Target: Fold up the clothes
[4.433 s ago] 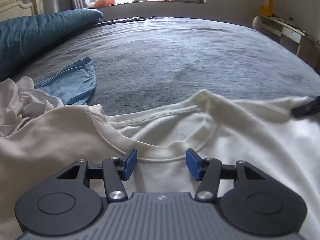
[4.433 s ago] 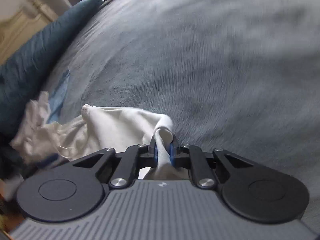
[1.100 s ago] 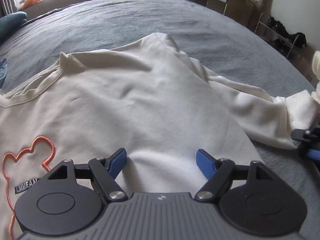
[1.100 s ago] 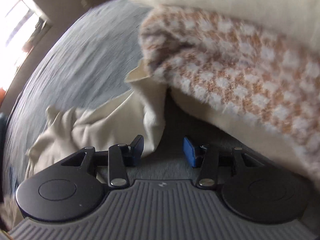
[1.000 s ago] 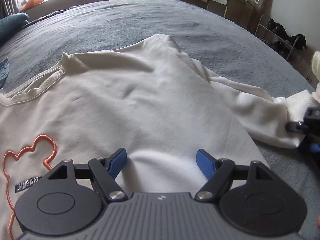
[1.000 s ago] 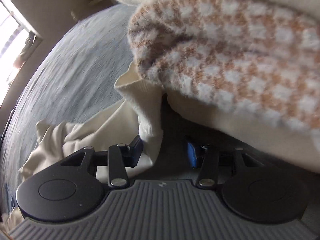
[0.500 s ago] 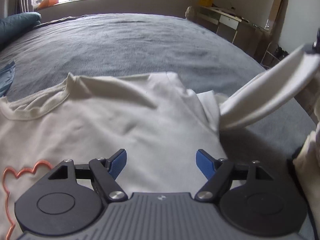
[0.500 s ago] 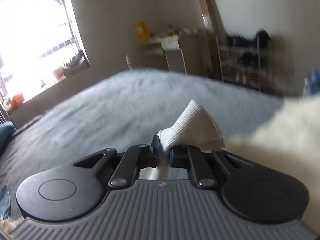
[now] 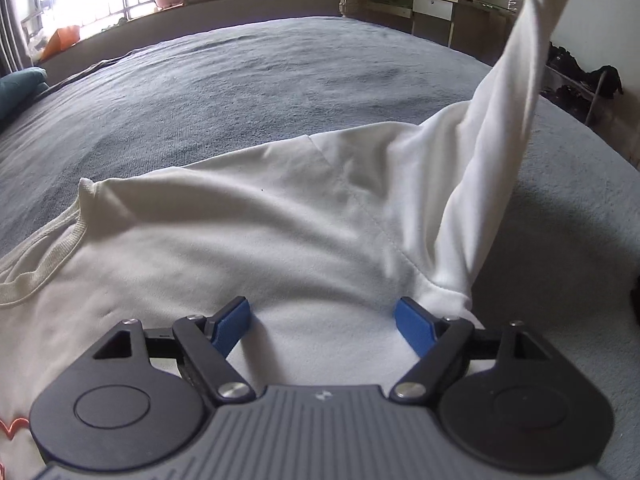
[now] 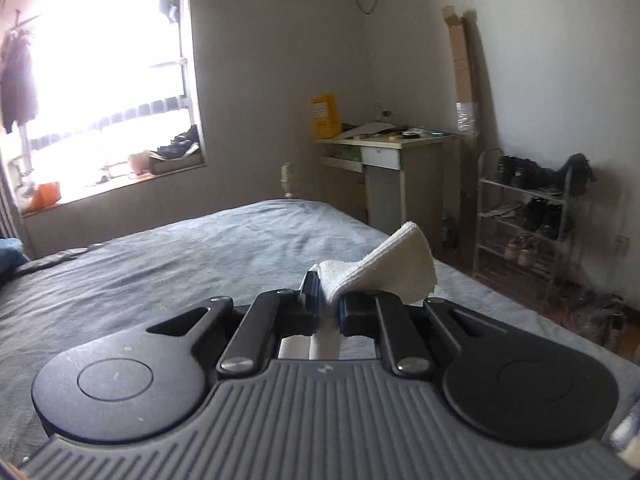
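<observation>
- Sweatshirt (image 9: pixel 224 248) is lying front-up on the bed (image 9: pixel 248 80), its body spreading flat right under the left hand-held gripper (image 9: pixel 322 322).
- Left hand-held gripper is hovering over the chest cloth near the right armpit, its jaws wide and opening a little more, nothing pinched between the blue pads (image 9: pixel 414 326).
- Sleeve (image 9: pixel 492 148) is rising taut from the shoulder seam, up toward the top right corner of the left view.
- Right hand-held gripper (image 10: pixel 329 300) is clamping the ribbed cuff (image 10: pixel 392 260), jaws nearly closed on it, the cuff's free end fanning out past the fingertips.
- Collar (image 9: pixel 44 256) is lying farther to the left, with an orange stitched outline (image 9: pixel 12 426) showing at the frame edge.
- Step in hand, as I am judging it: folding the sleeve in across the body.
- Doing it well is likely meaning pinning the body beside the seam with the left hand-held gripper, so the lift is not dragging the whole garment.
- Carrying the cuff low and straight across the chest should be keeping the sleeve from twisting; the crease ought to fall along the shoulder seam.
- Releasing only once the cuff is resting flat would be avoiding a bunched fold.
- Beyond the bed, a counter (image 10: pixel 400 144) and shoe rack (image 10: pixel 524 216) are standing against the wall.
</observation>
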`<act>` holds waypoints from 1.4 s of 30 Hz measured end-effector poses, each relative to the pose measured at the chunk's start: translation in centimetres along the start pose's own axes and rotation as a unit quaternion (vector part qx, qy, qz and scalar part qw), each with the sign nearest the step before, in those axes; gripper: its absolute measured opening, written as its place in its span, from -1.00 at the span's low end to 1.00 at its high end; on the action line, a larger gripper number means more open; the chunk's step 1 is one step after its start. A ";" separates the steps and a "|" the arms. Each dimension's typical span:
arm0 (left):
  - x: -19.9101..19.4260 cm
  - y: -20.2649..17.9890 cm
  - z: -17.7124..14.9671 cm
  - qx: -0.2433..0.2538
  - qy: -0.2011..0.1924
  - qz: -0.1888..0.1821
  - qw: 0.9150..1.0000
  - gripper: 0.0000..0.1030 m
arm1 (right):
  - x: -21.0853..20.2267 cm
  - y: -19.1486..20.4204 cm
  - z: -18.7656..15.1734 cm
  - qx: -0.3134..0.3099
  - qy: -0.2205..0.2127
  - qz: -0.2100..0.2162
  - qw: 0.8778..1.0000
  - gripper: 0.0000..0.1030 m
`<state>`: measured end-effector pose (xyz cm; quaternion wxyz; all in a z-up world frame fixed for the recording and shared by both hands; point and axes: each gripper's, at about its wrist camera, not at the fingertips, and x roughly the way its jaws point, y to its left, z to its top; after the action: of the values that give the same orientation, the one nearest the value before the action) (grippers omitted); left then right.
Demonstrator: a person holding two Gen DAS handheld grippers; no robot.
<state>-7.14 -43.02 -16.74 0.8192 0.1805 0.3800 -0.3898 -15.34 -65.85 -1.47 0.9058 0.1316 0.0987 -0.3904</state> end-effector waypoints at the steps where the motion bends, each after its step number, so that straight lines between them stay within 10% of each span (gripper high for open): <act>1: -0.3 0.4 0.1 -0.007 0.004 -0.005 1.000 0.58 | -0.5 0.6 0.1 -0.003 -0.006 0.027 1.000 -0.85; 4: -1.8 2.5 0.2 -0.055 0.016 -0.023 0.998 0.58 | -2.2 2.7 0.9 -0.022 -0.019 0.135 0.990 -0.84; 7: -4.3 6.2 -0.9 -0.140 0.022 -0.028 0.989 0.58 | -4.8 5.5 1.3 -0.069 -0.013 0.290 0.954 -0.82; 14: -11.8 16.6 -6.4 -0.282 0.027 0.051 0.958 0.57 | -11.3 15.0 -1.6 -0.229 0.098 0.573 0.781 -0.77; 17: -14.5 19.8 -8.7 -0.286 0.019 0.121 0.950 0.57 | -14.5 19.8 -6.4 -0.319 0.154 0.601 0.716 -0.26; 20: -15.7 22.1 -10.2 -0.265 0.032 0.164 0.950 0.57 | -18.3 23.3 -12.5 -0.440 0.181 0.552 0.685 0.12; 23: -16.5 23.3 -10.6 -0.253 0.036 0.159 0.954 0.56 | -21.3 24.1 -16.1 -0.513 0.170 0.489 0.684 0.12; 25: -16.6 23.3 -9.9 -0.239 0.026 0.138 0.961 0.56 | -22.6 24.3 -16.3 -0.494 0.201 0.465 0.706 0.12; 29: -16.1 20.3 -7.4 -0.169 0.006 0.066 0.983 0.56 | -22.9 21.3 -13.9 -0.306 0.371 0.433 0.762 0.12; 33: -15.6 15.4 -5.7 -0.042 -0.008 -0.031 0.999 0.57 | -23.3 14.9 -14.0 -0.042 0.521 0.345 0.780 0.12; 38: -11.3 9.2 -6.9 0.146 0.051 -0.048 0.987 0.50 | -23.7 8.9 -18.0 0.210 0.559 0.143 0.789 0.12; 42: -10.1 8.2 -7.6 0.195 0.064 -0.032 0.978 -0.04 | -24.4 8.2 -20.8 0.279 0.532 0.075 0.796 0.11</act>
<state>-8.58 -28.31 -13.97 0.7289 0.3494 0.3541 -0.4704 -27.41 -37.27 -12.96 0.6609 0.5723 0.4420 -0.2007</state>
